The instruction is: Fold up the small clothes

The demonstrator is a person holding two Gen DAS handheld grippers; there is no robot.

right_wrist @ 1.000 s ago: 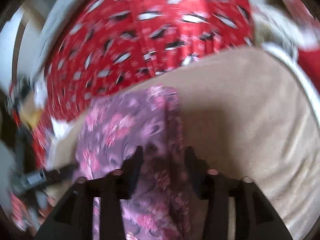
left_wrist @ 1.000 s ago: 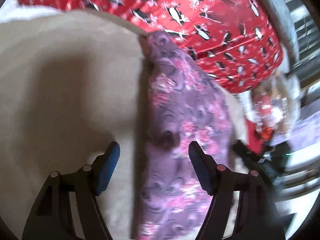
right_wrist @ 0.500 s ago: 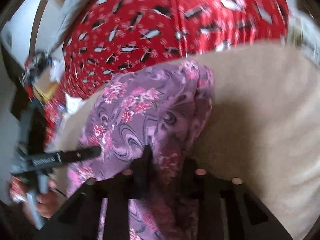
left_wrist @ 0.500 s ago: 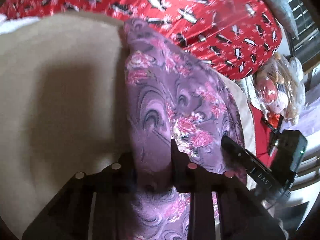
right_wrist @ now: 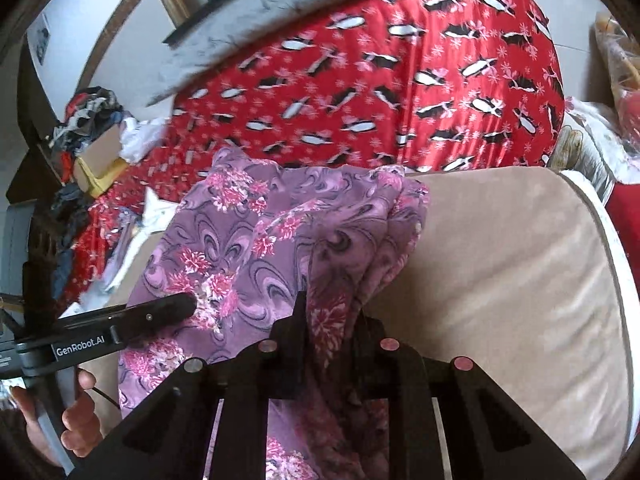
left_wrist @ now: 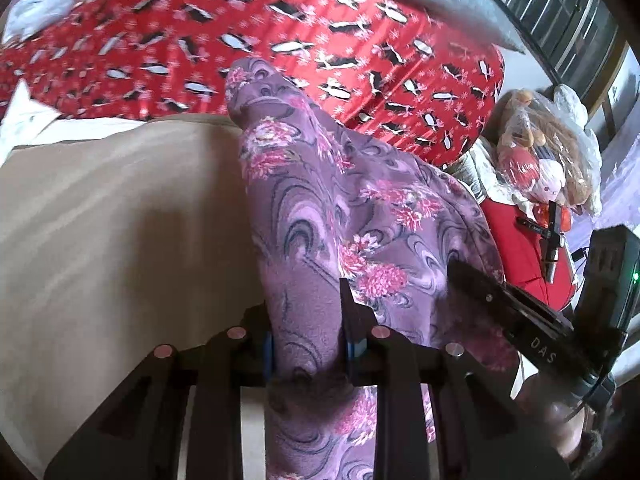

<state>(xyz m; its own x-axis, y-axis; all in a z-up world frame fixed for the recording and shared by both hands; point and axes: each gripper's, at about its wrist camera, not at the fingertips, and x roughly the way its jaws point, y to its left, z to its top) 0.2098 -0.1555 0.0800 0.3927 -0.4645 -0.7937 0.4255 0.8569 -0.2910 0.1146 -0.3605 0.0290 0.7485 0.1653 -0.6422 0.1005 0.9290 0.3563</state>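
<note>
A purple garment with pink flowers (left_wrist: 360, 216) is held up over a beige cushion (left_wrist: 120, 240). My left gripper (left_wrist: 306, 340) is shut on one lower edge of it. My right gripper (right_wrist: 332, 332) is shut on the other edge of the garment (right_wrist: 248, 248), which hangs in folds between the two. The right gripper also shows at the right of the left wrist view (left_wrist: 520, 320). The left gripper shows at the left of the right wrist view (right_wrist: 120, 324), with the person's hand under it.
A red penguin-print cushion (right_wrist: 400, 80) lies behind the beige cushion (right_wrist: 520, 280). A bagged doll and stuffed toys (left_wrist: 540, 160) sit at the right. A pile of clothes and a cardboard box (right_wrist: 92, 140) lie at the far left.
My left gripper went from open around the garment to shut on it. Both grippers have lifted the garment, which now hangs higher and spreads wider between them.
</note>
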